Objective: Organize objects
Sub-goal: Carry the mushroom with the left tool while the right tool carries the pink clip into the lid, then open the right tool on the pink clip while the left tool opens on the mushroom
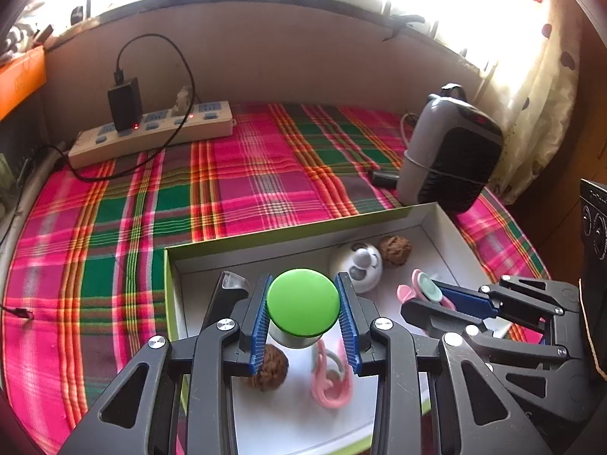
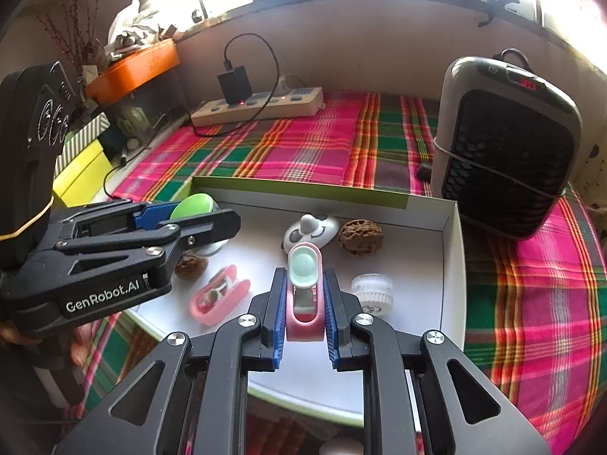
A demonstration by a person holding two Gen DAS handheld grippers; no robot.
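Over the white box (image 2: 449,265): my left gripper (image 1: 303,316) clamps the green-capped bottle (image 1: 302,301); my right gripper (image 2: 303,313), at 3 o'clock, clamps the pink clip (image 2: 303,299).

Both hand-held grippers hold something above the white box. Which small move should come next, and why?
Probably lower the left hand-held gripper, shut on the green-lidded round jar, onto the bare floor of the white cardboard box and release, clear of the brown walnut and pink clip below.

Both wrist cams look down-forward, close over the box (image 1: 288,240), toward the window; both see box, heater (image 2: 508,144), power strip (image 1: 151,132).
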